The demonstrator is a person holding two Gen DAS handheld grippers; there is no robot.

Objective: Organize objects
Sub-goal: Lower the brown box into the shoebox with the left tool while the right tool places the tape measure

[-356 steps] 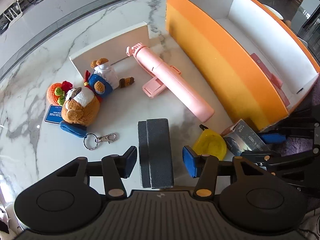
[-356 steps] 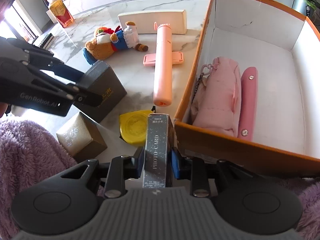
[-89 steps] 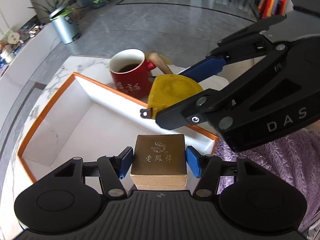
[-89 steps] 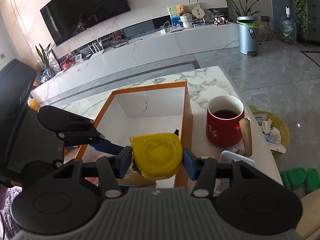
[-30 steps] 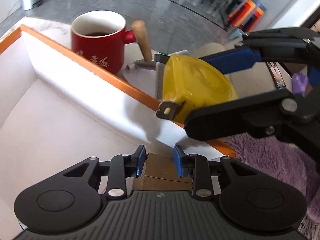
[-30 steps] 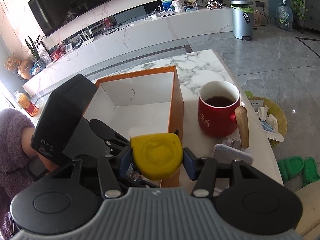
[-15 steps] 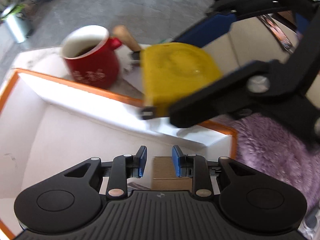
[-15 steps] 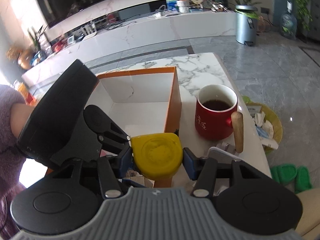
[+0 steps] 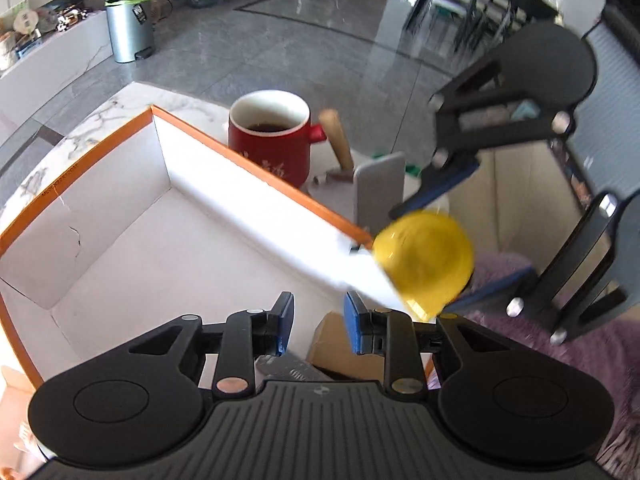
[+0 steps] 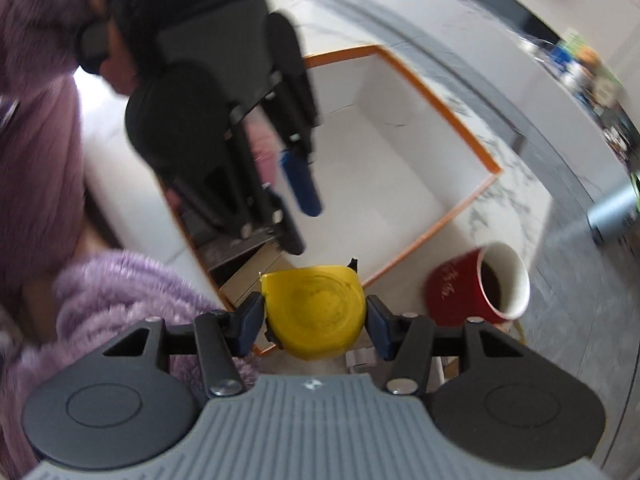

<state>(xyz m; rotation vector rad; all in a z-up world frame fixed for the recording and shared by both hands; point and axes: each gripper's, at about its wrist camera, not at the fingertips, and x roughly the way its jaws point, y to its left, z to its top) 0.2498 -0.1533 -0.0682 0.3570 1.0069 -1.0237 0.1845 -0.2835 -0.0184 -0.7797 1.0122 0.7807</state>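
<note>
1. At the far left, the white marble worktop carries a large orange-walled cardboard box with a white inside, and most of the box's floor is bare.
2. The left gripper hangs above the box's near corner with its blue pads a narrow gap apart and nothing between them. Its jaws closed a little further in the last second.
3. Just under that gap, inside the box, sits a tan square gift box, with a dark grey flat case lying beside it on the left.
4. Behind the box's far wall stands a red ceramic mug with a wooden handle, filled with a dark drink. A grey upright rectangular block stands next to it on the right.
5. Farther right, the right gripper is clamped on a yellow round tape measure, one pad on each flank. It holds the tape measure in the air over the box's near right corner, clear of the rim.
6. A purple fleecy sleeve fills the lower right, beside the box.
</note>
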